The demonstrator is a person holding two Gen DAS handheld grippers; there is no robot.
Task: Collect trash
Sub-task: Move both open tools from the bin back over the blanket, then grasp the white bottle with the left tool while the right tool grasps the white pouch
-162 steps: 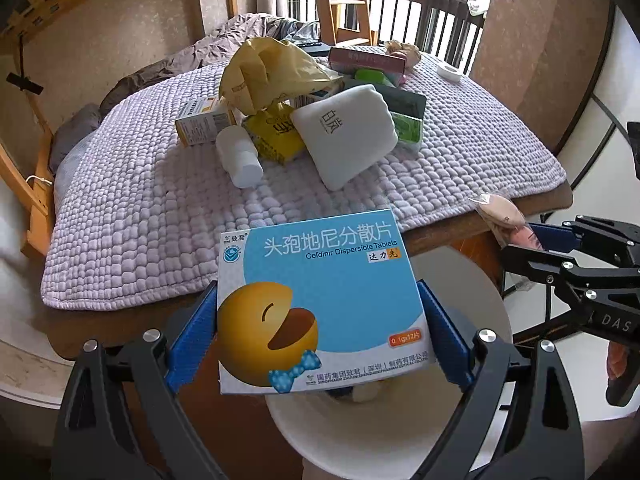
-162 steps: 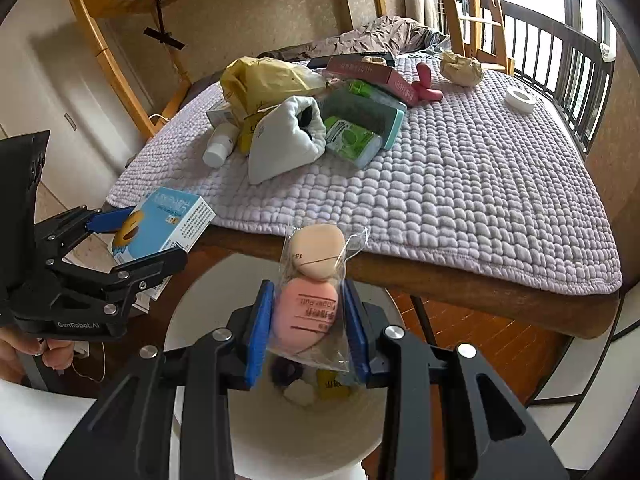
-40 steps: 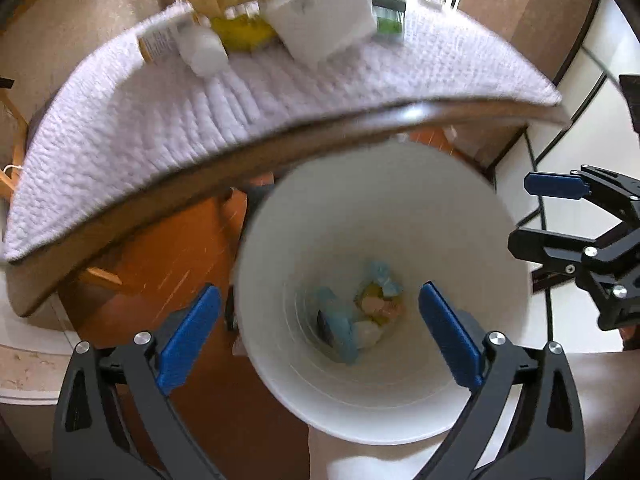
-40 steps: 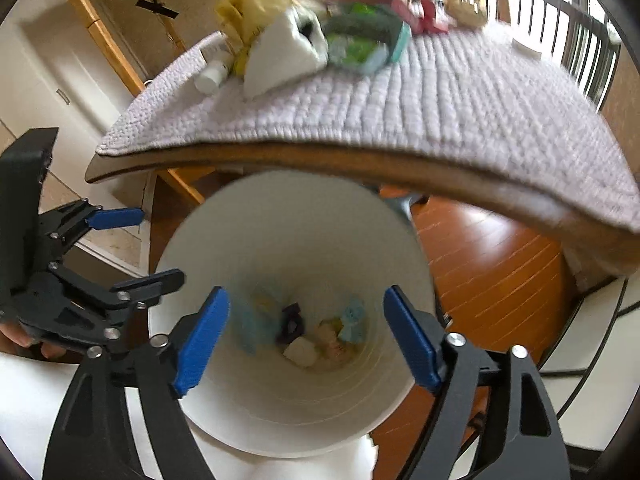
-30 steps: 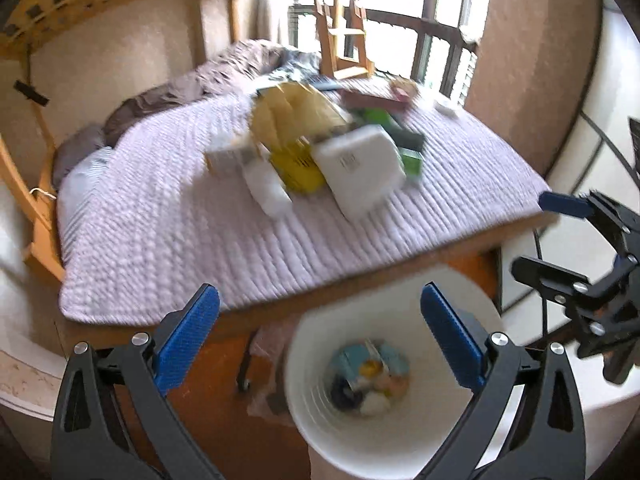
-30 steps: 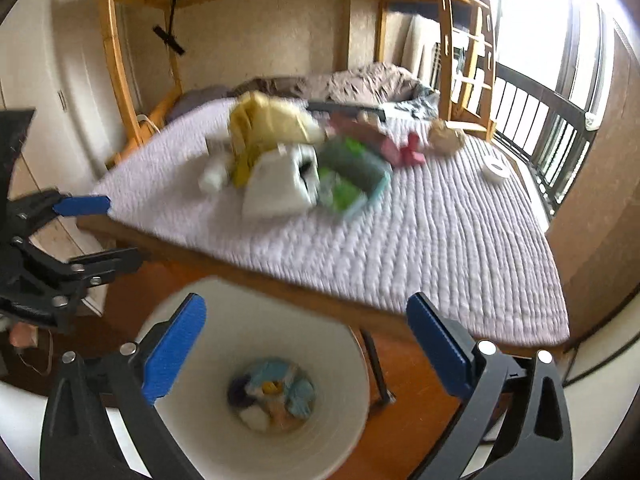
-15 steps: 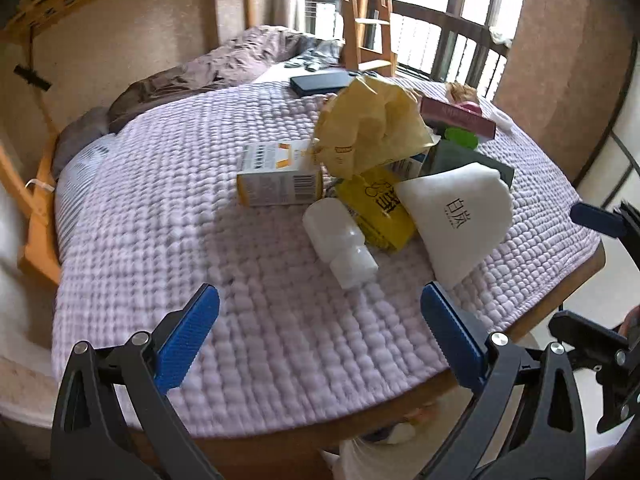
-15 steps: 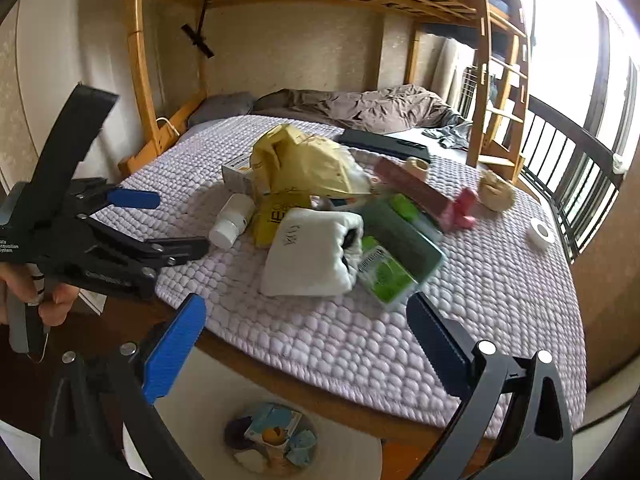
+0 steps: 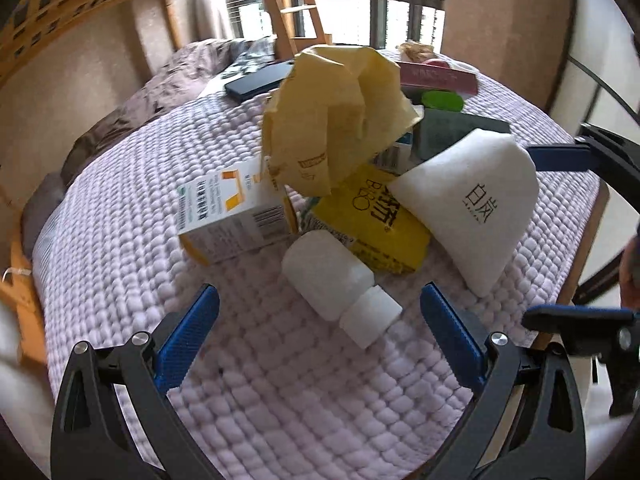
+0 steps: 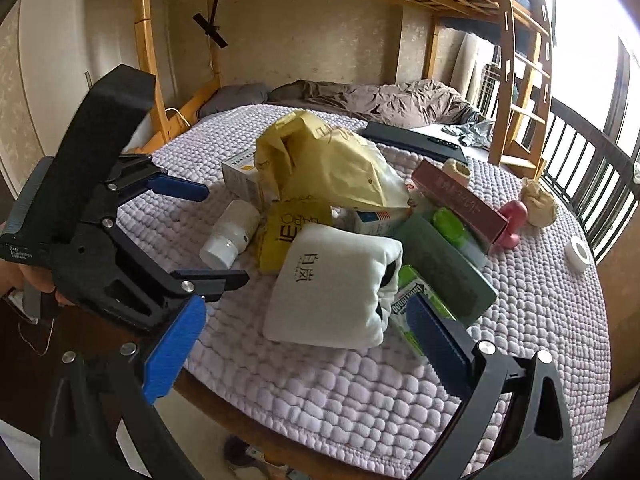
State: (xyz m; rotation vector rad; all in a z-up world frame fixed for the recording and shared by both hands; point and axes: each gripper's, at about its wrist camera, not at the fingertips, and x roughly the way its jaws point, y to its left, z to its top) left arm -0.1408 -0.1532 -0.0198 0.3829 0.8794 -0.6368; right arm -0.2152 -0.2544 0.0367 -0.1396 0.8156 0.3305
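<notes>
A pile of trash lies on a table covered with a lilac quilted mat [image 9: 132,208]. My left gripper [image 9: 320,332] is open and empty, with a white plastic bottle [image 9: 340,280] lying just ahead between its fingers. Behind the bottle are a white and orange box [image 9: 232,212], a yellow packet [image 9: 376,224] and a crumpled yellow paper bag [image 9: 340,116]. My right gripper [image 10: 308,344] is open and empty, right in front of a white pouch [image 10: 336,284]. The left gripper also shows in the right wrist view [image 10: 208,236], beside the bottle [image 10: 232,236].
Further back lie a dark green case [image 10: 444,268], green packets [image 10: 416,312], a pink box [image 10: 460,196], a pink object [image 10: 514,220], a tape roll [image 10: 579,254] and a black tablet [image 10: 416,142]. A bunk bed [image 10: 360,96] and railing [image 10: 580,168] stand behind.
Both grippers dropped their items, the blue medicine box and the sponge packet, into the white bin. They then rose from the bin and moved in over the table toward the pile.
</notes>
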